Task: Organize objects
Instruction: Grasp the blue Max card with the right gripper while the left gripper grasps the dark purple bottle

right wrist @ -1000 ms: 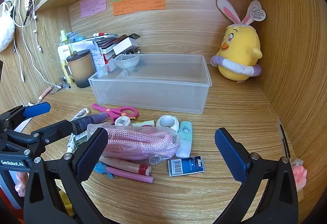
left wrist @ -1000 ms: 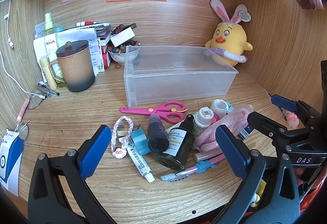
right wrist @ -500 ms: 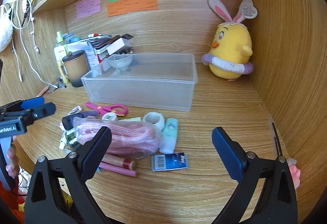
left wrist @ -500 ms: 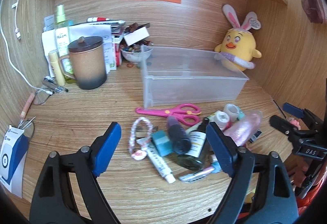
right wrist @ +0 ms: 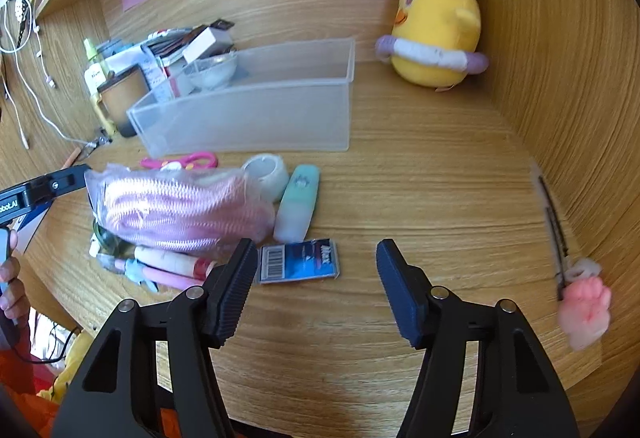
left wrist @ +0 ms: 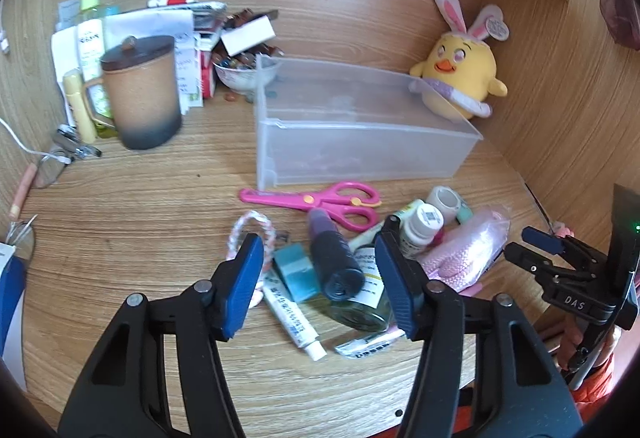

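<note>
You worked at a wooden desk [left wrist: 120, 222] in a wood-walled nook. Your left gripper [left wrist: 320, 282] hung wide apart over a dark purple bottle [left wrist: 332, 258] lying between its fingers; your right gripper [right wrist: 316, 290] gaped, empty, just behind a blue card [right wrist: 298, 261]; the clear bin [left wrist: 360, 134] stood farther ahead.

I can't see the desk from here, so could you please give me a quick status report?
Left tongs open, straddling the purple bottle. Right tongs open, empty, above the blue card. Clear bin empty. Clutter crowds the bottle.
</note>
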